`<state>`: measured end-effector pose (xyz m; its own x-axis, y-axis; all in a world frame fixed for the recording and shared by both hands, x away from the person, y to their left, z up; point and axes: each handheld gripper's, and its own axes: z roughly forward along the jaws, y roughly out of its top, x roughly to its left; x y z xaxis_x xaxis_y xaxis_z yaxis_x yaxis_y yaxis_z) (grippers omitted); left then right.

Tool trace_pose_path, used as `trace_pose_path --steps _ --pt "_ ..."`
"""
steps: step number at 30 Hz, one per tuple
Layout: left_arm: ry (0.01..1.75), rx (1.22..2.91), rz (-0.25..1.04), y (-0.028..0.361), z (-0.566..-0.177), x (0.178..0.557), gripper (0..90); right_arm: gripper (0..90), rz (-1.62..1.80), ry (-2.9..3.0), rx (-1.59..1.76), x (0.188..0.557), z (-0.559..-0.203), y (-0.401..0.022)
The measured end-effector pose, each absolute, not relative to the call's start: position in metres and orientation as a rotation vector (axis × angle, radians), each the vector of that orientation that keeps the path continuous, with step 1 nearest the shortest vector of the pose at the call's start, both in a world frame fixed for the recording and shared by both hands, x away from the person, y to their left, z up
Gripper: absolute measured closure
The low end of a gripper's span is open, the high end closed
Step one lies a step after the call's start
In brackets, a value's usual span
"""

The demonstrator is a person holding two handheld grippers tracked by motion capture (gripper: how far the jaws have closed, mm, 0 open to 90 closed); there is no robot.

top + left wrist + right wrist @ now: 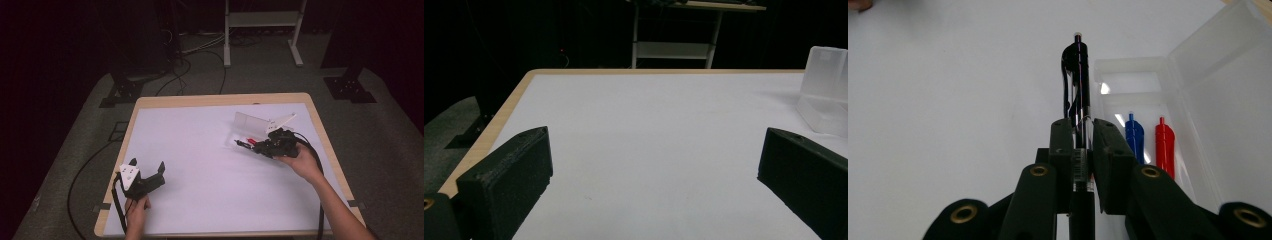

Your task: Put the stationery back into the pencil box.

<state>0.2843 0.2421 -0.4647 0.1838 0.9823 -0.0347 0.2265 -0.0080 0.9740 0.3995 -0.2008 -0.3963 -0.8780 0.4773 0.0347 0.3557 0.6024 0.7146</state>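
The right gripper (1082, 131) is holding a black pen (1076, 90), its jaws clamped on the barrel, and the pen is pointing away along the jaws. The pen is hanging just left of the open clear box (1198, 85), above the white table (948, 100). The step in hand seems to be putting this pen into the box or taking it out; which one cannot be told. To do it well, the person should be keeping the pen parallel to the box's long side and moving it slowly over the rim, without pushing the light box.

The box is holding 2 pens, a blue pen (1134, 135) and a red pen (1164, 142), lying side by side. Its lid (249, 123) is standing open on the far side.

The left gripper (148, 170) is resting at the near left, its jaws wide apart and holding nothing.
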Motion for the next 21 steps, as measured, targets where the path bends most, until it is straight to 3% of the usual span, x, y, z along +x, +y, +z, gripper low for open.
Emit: trace_pose_path --steps 21 --pt "1.233 1.447 0.944 0.242 -0.465 0.284 0.4 78.7 1.048 2.649 0.858 0.429 -0.418 -0.219"
